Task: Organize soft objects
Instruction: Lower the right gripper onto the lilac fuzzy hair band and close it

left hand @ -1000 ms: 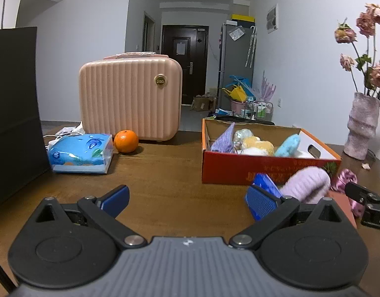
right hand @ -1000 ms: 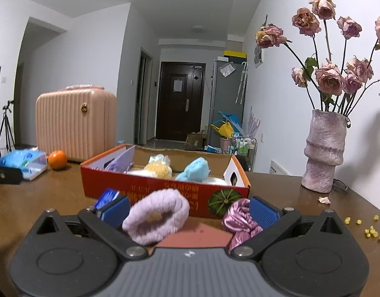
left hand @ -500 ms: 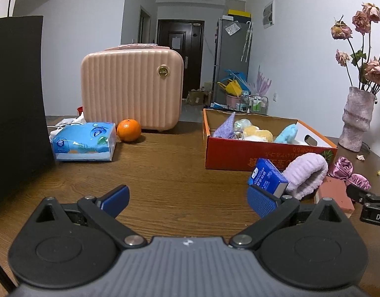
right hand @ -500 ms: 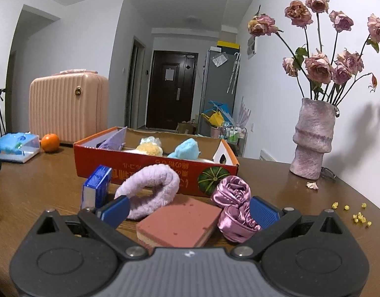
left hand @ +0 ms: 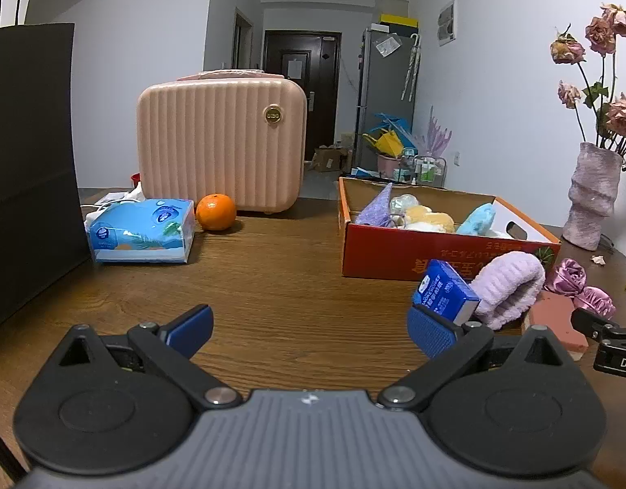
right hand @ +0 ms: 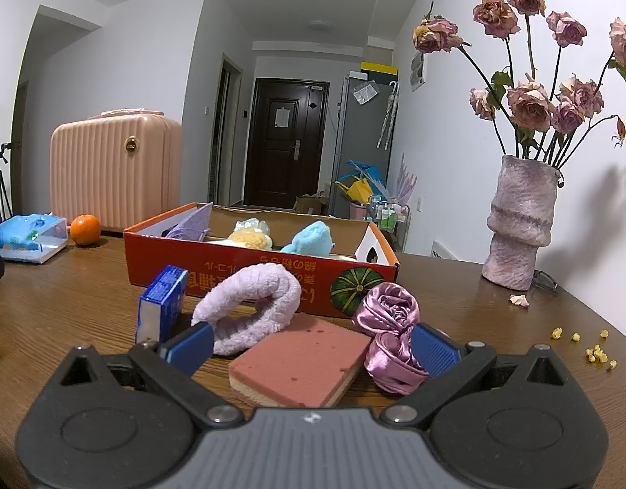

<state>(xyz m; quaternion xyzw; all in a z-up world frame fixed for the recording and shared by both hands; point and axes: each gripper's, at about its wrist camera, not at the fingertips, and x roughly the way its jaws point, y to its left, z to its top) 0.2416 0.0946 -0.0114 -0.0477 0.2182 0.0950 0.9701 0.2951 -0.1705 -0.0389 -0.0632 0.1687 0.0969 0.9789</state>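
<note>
Both tongs stood wide open and empty over the counter (right hand: 68,309), a pick not yet begun.

The right tongs (right hand: 310,344) hovered low behind a cluster still outside the orange cardboard box (right hand: 247,281): a pink sponge (right hand: 300,360) lay between its spread blue pads, a lilac plush headband (right hand: 251,305) rested just behind the sponge, a shiny purple satin scrunchie (right hand: 388,330) sat against the right pad, and a small blue carton (right hand: 162,301) stood to the left. The box already held purple, yellow and light-blue soft items. The left tongs (left hand: 308,326) idled apart over bare wood, gripping nothing. The step in hand appeared to be choosing the next soft piece; the next move likely called for the right tongs to advance, close on one item alone and carry it over the box's front wall.
</note>
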